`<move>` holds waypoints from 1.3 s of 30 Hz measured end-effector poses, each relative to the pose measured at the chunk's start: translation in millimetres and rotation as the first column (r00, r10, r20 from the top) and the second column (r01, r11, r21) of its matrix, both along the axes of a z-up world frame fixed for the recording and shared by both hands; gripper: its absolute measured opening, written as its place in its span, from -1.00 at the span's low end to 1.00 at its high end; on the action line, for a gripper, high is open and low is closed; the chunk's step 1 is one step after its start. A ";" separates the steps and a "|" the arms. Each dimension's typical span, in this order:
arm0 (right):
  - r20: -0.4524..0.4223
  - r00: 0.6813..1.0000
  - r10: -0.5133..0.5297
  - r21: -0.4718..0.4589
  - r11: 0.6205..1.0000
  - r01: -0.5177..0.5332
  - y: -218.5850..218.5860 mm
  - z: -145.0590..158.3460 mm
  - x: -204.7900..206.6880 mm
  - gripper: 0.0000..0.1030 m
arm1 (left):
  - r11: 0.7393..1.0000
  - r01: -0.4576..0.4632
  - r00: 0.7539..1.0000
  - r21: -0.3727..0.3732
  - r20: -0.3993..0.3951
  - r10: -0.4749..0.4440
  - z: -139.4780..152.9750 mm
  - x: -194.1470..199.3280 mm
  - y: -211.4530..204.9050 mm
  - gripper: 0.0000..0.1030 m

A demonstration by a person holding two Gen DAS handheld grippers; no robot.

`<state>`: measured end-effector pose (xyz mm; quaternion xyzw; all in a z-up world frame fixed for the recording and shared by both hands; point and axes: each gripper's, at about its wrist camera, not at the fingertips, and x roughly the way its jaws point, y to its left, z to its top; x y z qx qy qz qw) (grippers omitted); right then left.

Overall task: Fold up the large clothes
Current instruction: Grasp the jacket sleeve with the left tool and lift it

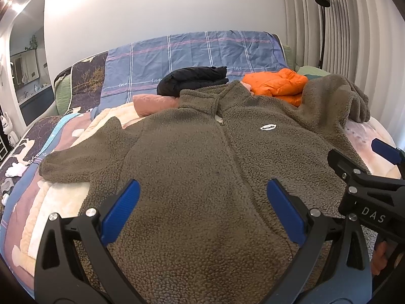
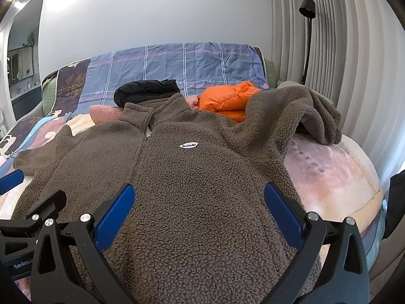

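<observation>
Both claws hang released over the near hem of the jacket, gripping nothing.

From the left wrist camera, the left gripper (image 1: 202,211) has its blue pads spread wide with fleece showing between them, and none of it is pinched. The brown fleece jacket (image 1: 192,152) lies front-up on the bed (image 1: 367,139), zip closed, white oval label (image 1: 268,127) on the chest. Its left sleeve (image 1: 76,159) stretches flat toward the left edge. Its right sleeve (image 1: 336,98) is humped up at far right, partly draped over something. The right gripper (image 1: 364,157) enters at the right edge, also spread. Beyond the collar sit a black garment (image 1: 192,79), an orange puffer jacket (image 1: 278,83) and a pink cushion (image 1: 154,102).

From the right wrist camera, the right gripper (image 2: 200,210) shows its pads well apart above the lower body of the jacket (image 2: 202,190). The bunched sleeve (image 2: 303,111) rises at far right and the other sleeve (image 2: 43,157) runs flat to the left. Part of the left gripper (image 2: 25,202) shows at the near left edge.

By my judgement the task is barely begun: the jacket is laid out and mostly smoothed, but no fold is visible. Flattening the raised sleeve, turning both sleeves inward and doubling the body all appear left to do.
</observation>
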<state>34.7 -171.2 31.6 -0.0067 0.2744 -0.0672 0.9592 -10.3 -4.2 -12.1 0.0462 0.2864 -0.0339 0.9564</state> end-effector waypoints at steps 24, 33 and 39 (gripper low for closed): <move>-0.134 0.962 0.239 0.019 0.971 -0.239 8.3 -10.4 77.8 0.57 | 0.753 -0.491 0.864 -0.439 -0.356 0.357 -66.6 91.4 319.2 -0.23; -0.179 0.949 0.260 0.123 0.963 -0.241 4.6 -23.2 107.2 0.45 | 0.588 -0.653 0.756 -0.477 -0.455 0.471 -113.3 151.8 431.4 0.40; -0.221 0.934 0.279 0.143 0.957 -0.252 10.8 -36.3 121.0 0.14 | 0.482 -0.717 0.697 -0.504 -0.486 0.527 -130.6 181.5 472.3 0.40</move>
